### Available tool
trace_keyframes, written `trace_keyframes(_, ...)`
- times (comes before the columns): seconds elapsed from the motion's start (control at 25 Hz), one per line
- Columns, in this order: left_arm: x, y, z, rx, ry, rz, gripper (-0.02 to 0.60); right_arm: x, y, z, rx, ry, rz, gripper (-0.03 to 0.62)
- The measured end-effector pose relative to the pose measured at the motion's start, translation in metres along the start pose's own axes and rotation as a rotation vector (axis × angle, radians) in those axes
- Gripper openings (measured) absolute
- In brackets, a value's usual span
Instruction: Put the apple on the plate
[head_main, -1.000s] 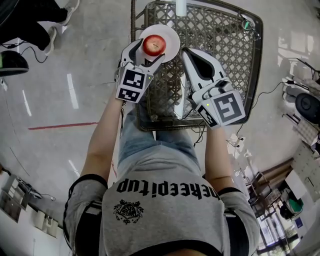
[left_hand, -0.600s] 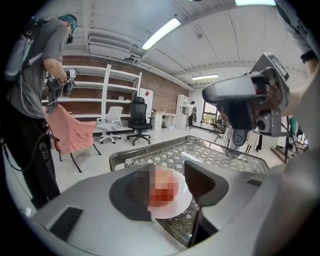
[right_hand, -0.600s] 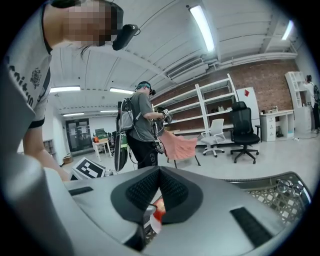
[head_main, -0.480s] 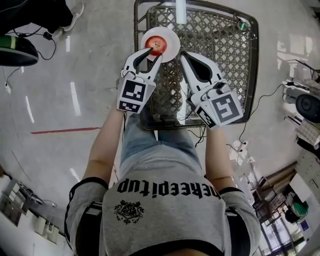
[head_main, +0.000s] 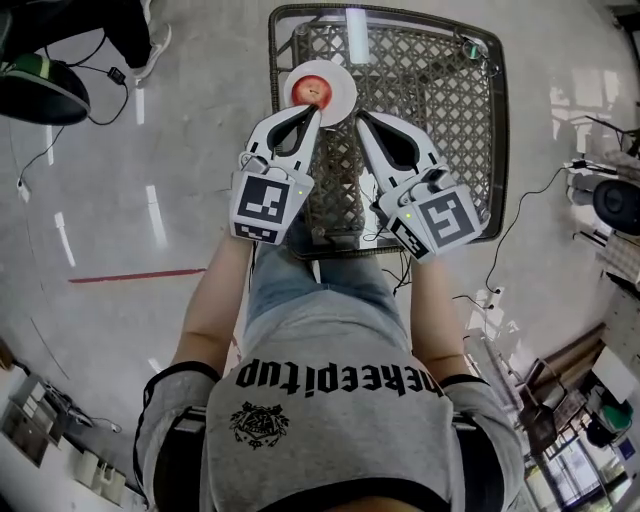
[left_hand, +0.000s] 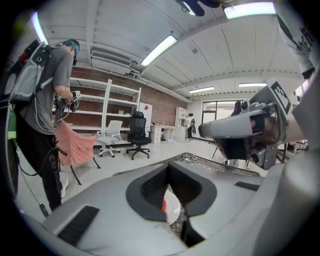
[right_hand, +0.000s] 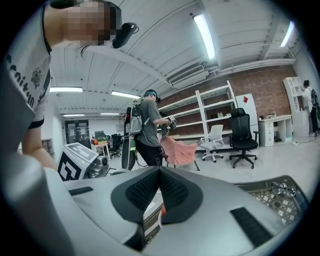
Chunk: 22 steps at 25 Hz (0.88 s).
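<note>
A red apple (head_main: 311, 88) lies on a small white plate (head_main: 340, 96) at the far left of a dark lattice table (head_main: 440, 90). In the head view my left gripper (head_main: 313, 112) hangs just short of the plate, above it, its jaws shut with nothing between them. Beside it my right gripper (head_main: 362, 117) is also shut and empty. In the left gripper view the gripper (left_hand: 168, 167) has its pads together, and a strip of plate (left_hand: 173, 210) with a red sliver of apple (left_hand: 164, 204) shows below them. The right gripper view shows that gripper (right_hand: 160, 170) closed.
The lattice table has a raised rim (head_main: 272, 120). Cables (head_main: 520, 215) trail on the glossy floor to its right, and a red line (head_main: 130, 272) marks the floor at left. A person with a backpack (right_hand: 145, 132), office chairs (right_hand: 242, 135) and shelves (left_hand: 107, 107) stand further off.
My left gripper, open round the apple on the plate a second ago, has let go, closed its jaws and drawn back and up. The right gripper has risen a little too.
</note>
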<state>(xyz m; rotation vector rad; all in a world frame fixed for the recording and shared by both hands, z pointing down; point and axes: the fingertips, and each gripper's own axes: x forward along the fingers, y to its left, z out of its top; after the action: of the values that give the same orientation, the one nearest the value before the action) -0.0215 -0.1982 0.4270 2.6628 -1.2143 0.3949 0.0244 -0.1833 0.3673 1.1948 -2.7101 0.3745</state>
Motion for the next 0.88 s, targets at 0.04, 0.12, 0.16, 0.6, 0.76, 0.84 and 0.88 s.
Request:
trace_keyframes(0.04, -0.004, -0.002, 0.004, 0.002, -0.007, -0.003, 0.028, -0.002, 0.004, 0.001, -0.002, -0.007, 0.000, -0.002)
trace_keyframes(0.12, -0.010, -0.007, 0.006, 0.000, -0.022, -0.012, 0.027, -0.005, 0.010, -0.002, -0.005, -0.019, 0.005, -0.002)
trace_keyframes(0.16, -0.013, -0.010, 0.007, -0.003, -0.029, -0.016, 0.028, -0.007, 0.013, -0.004, -0.006, -0.021, 0.008, -0.002)
trace_keyframes(0.6, -0.047, -0.025, 0.049, 0.023, -0.098, -0.051, 0.026, -0.019, 0.041, 0.015, -0.028, -0.060, 0.022, -0.002)
trace_keyframes(0.76, -0.062, -0.034, 0.066, 0.020, -0.129, -0.063, 0.028, -0.028, 0.053, 0.021, -0.040, -0.076, 0.020, -0.002)
trace_keyframes(0.84, -0.070, -0.037, 0.075, 0.020, -0.145, -0.073, 0.028, -0.032, 0.059, 0.026, -0.047, -0.087, 0.020, -0.002)
trace_keyframes(0.88, -0.073, -0.038, 0.079, 0.020, -0.153, -0.077, 0.028, -0.035, 0.062, 0.028, -0.050, -0.091, 0.020, -0.002)
